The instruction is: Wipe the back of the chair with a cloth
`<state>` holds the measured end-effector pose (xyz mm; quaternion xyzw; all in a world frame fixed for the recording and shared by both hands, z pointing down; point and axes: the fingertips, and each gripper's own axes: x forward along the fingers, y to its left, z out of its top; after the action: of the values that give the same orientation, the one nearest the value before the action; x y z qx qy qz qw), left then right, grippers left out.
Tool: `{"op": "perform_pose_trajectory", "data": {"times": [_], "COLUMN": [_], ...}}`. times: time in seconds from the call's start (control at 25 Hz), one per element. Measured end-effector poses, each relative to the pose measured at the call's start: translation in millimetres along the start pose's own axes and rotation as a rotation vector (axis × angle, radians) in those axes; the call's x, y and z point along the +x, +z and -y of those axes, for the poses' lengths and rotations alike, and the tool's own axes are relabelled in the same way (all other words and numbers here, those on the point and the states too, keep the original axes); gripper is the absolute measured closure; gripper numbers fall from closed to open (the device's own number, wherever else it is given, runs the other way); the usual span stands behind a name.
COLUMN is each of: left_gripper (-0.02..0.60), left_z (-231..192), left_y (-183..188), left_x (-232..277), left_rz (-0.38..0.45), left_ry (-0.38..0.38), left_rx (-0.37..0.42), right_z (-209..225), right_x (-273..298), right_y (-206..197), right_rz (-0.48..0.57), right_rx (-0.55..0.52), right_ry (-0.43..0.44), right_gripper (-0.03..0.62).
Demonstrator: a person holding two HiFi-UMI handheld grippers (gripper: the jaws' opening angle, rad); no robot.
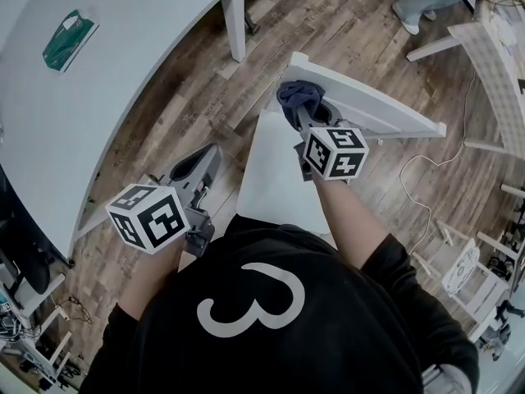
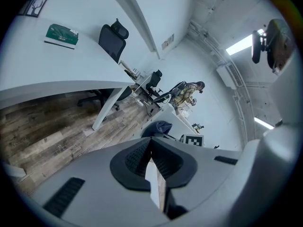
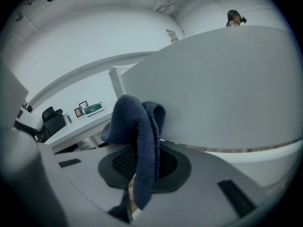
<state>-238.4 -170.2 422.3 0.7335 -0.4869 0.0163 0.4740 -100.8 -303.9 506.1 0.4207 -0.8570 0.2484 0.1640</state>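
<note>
Now my right gripper (image 3: 144,162) pinches the cloth (image 3: 137,126) between its fingers (image 3: 118,163) at the chair back (image 3: 213,89); left gripper (image 2: 152,161) fingers pressed together.

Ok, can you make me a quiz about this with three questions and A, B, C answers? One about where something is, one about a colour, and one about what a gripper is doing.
1. Where is the cloth?
A. Lying on the table
B. In the right gripper, up against the chair back
C. On the floor

2. What colour is the cloth?
A. Dark blue
B. Red
C. Yellow

3. What is the left gripper doing?
A. Gripping a cup
B. Standing wide open
C. Shut, with nothing in it

Answers:
1 B: the right gripper view shows the cloth hanging between the jaws, right at the white chair back.
2 A: it looks dark blue in both the head view and the right gripper view.
3 C: the left gripper view shows its jaws together with nothing between them.
</note>
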Motion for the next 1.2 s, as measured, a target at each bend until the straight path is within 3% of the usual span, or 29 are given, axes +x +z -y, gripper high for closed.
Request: {"op": "perform_pose_trajectory", "data": {"times": [0.6, 1.2], "left_gripper": [0.568, 0.568], "left_z": [15, 68], "left_y": [-5, -39], "left_x": [16, 49], "left_rz": [-0.033, -0.092], "left_ry": [-0.013, -0.049], "left_rx": [0.035, 0.071], "right_z": [16, 93], "right_x": [-7, -68], "right_y": [-3, -16], "right_rz": [0.024, 0.036], "right_rx": [0.029, 0.072], "right_ry": [-0.034, -0.126], "right_gripper": [0.542, 0.542]}}
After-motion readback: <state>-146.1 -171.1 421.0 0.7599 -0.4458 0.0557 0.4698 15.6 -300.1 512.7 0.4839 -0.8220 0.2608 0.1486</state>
